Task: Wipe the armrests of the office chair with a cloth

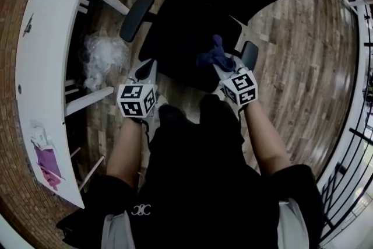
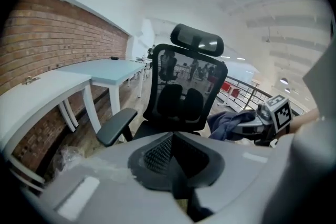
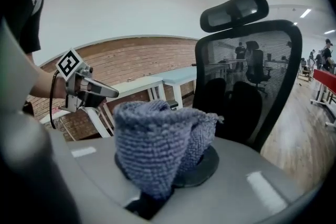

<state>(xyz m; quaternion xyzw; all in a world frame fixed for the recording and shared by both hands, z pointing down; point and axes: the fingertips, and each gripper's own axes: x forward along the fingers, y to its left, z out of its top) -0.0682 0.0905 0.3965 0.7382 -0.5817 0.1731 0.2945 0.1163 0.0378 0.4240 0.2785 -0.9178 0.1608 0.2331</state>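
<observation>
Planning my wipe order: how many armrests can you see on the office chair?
2. One armrest on the white table side, ahead of the left gripper; the other armrest beside the right gripper, which grips the cloth.

The right gripper [image 1: 224, 69] holds a dark blue cloth [image 1: 213, 55] beside an armrest [image 1: 249, 55] of the office chair [image 1: 186, 29]; the left gripper [image 1: 148, 65] hangs nearby.

Open floor [image 1: 291, 67] lies right of the office chair [image 1: 192, 32]; the white desk [image 1: 46, 67] stands left.
</observation>
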